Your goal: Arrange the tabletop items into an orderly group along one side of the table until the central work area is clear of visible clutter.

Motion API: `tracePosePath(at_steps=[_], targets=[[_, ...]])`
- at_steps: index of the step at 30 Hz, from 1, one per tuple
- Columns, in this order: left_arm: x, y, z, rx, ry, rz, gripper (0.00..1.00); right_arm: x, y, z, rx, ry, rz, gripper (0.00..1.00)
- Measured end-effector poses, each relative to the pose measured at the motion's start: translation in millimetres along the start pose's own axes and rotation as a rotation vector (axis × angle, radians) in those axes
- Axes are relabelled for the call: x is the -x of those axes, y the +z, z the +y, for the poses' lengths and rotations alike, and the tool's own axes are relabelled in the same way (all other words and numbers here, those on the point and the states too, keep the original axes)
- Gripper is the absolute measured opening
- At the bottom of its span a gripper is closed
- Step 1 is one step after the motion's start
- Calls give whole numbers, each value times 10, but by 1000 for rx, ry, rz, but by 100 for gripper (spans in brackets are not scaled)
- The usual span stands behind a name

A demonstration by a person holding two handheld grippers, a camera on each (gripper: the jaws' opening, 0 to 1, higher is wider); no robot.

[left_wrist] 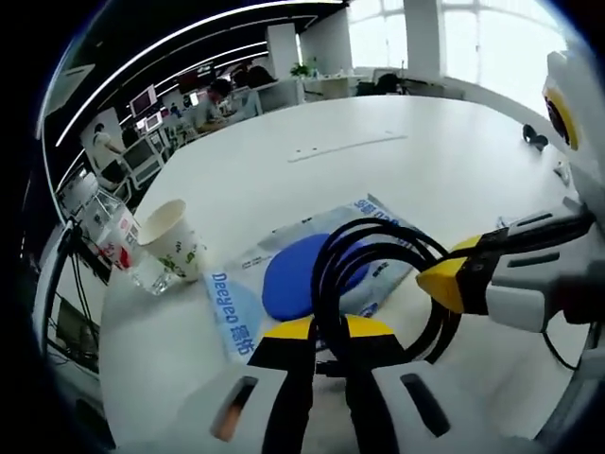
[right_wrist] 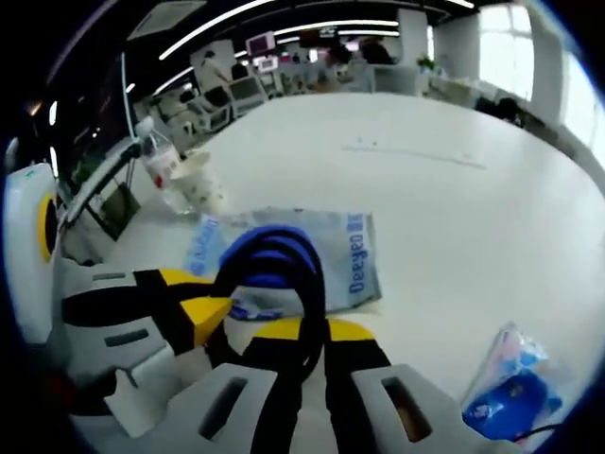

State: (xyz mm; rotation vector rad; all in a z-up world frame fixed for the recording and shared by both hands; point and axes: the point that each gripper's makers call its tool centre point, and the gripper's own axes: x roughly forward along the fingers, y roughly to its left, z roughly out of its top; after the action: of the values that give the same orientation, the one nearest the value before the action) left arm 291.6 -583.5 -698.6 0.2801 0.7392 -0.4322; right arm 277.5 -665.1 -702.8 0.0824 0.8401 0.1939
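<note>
Currently both the left gripper [left_wrist: 326,345] and the right gripper [right_wrist: 307,345] are clamping the coiled black cable [left_wrist: 378,274] over the blue-and-white packet [left_wrist: 236,303], at 6 o'clock in each view, so uneven pulling is risking the loops slipping free and dragging the packet toward the paper cup [left_wrist: 172,236].

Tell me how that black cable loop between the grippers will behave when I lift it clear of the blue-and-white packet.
The black cable will probably flop: it lies in loose curved loops rather than a tight bundle. Both the left gripper and right gripper appear shut on it, so slack between them may sag and drag across the packet, possibly shifting that light, flat bag.
</note>
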Motion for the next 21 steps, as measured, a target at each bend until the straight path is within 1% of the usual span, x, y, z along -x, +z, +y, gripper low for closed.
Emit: tracePosePath(at_steps=[5,9,14,17,21], targets=[[95,-6,-24,-17,2,-9,10,87,-6,34,-2,11,-7,3],[183,-38,-46,-22,1,-7,10,156,-48,64,0,23,-9,3],[272,-103,-99,-48,-1,-3,10,238,-136,92,-5,35,-5,3],[343,-160,-144,-64,-4,2,10,295,-227,115,-16,42,2,3],[383,-237,-198,-78,-12,9,10,338,-320,120,-19,48,11,3]])
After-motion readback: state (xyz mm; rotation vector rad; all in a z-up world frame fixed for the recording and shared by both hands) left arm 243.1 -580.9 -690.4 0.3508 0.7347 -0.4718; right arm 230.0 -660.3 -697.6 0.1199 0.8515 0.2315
